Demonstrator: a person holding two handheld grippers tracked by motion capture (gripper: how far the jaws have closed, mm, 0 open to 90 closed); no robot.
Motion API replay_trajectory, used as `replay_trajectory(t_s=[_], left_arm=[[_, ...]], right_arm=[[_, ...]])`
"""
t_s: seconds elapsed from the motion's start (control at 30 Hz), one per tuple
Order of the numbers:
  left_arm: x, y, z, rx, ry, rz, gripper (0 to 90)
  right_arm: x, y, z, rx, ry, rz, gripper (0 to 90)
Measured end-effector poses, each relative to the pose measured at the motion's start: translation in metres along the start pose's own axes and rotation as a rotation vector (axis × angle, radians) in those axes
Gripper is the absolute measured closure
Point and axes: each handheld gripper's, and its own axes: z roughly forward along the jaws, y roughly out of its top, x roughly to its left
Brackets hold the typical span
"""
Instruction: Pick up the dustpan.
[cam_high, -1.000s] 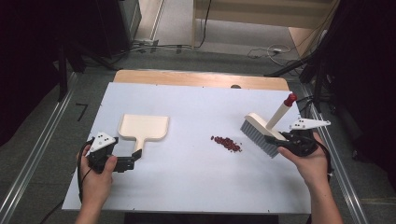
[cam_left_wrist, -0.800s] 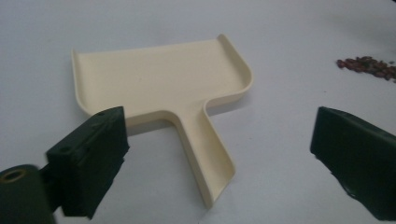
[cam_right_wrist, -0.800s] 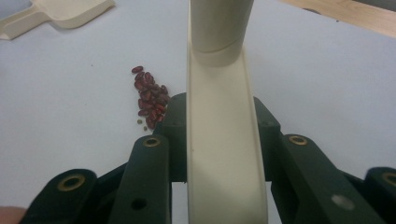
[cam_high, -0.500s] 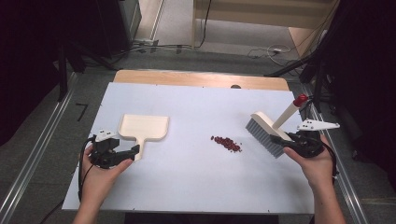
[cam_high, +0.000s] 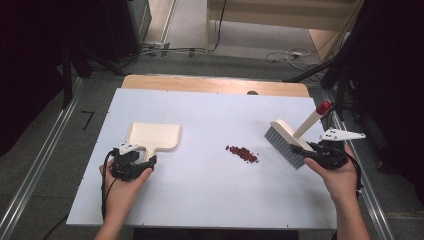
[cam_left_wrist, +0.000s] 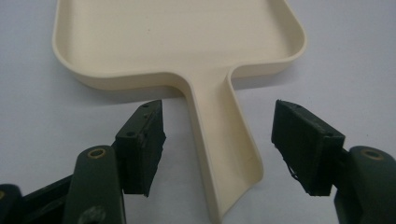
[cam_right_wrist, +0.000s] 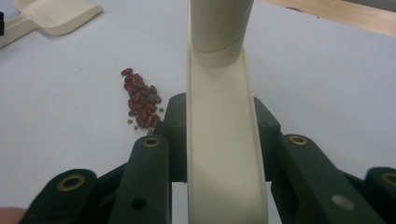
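The cream dustpan (cam_high: 152, 137) is lying flat on the left part of the white table (cam_high: 200, 200), its handle pointing back toward the person. The left gripper (cam_left_wrist: 219, 140) is sitting low at that handle, one jaw on each side; the jaws have just been closing, yet a gap is showing on both sides and the pads are not pressing on it. Near the table's middle, a small heap of red beans (cam_high: 242, 153) is lying, well apart from the dustpan. To the right of the heap, the brush (cam_high: 284, 141) is standing tilted, bristles down near the table, its red-tipped handle pointing up and away. The right gripper (cam_high: 320, 152) is clamping the brush by its cream back.
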Motion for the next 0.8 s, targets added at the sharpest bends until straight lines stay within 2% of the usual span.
replay_trajectory(t_s=[0.03,0.13,0.23,0.4,0.63,0.8], left_arm=[[-0.001,-0.001,0.001,-0.007,0.012,0.002,36.4],[-0.002,-0.001,0.005,-0.01,0.012,-0.012,38.8],[-0.006,-0.002,0.01,-0.01,0.024,-0.008,39.7],[-0.008,-0.002,0.013,-0.034,0.062,-0.019,41.2],[-0.01,-0.004,0.019,-0.037,0.074,-0.025,42.9],[-0.014,-0.004,0.02,-0.032,0.105,-0.014,45.1]], right_arm=[[0.0,0.0,0.0,-0.003,-0.001,0.001,65.3],[-0.001,0.0,-0.001,-0.008,-0.004,0.003,65.2],[-0.001,-0.001,-0.001,-0.008,-0.005,0.004,65.3],[0.0,-0.001,0.0,-0.006,-0.007,0.0,65.3],[0.0,-0.002,0.0,-0.011,-0.01,0.0,65.2],[0.001,-0.002,0.001,-0.009,-0.014,-0.002,65.3]])
